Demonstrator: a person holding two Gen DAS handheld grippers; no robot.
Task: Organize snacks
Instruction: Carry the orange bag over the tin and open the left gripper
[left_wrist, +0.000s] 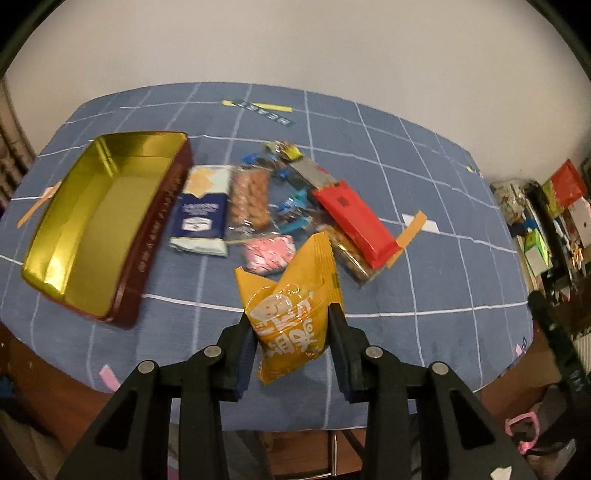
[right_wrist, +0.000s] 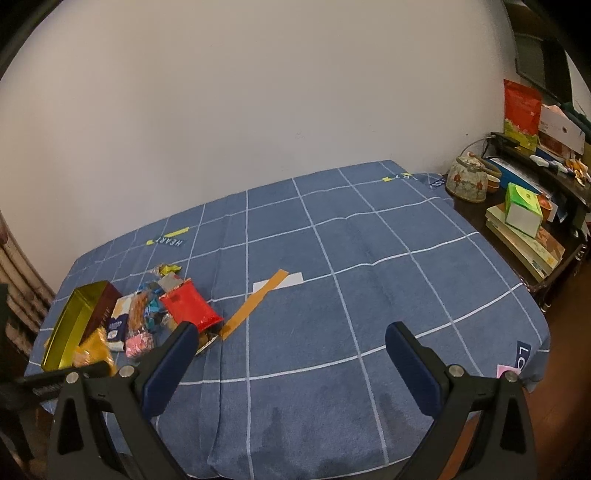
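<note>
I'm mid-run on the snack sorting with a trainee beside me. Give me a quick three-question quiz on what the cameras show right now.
1. True or false: the left gripper is shut on the yellow snack bag.
2. Which lies directly on top of the clear packet of nuts? A) the red packet B) the pink candy packet C) the blue and white packet
3. Fill in: the gold-lined tin holds ____ snacks so far.

Key: 1 true. 2 A. 3 no; its inside is bare, and the other snacks lie on the blue checked cloth. The right gripper is open over bare cloth.
</note>
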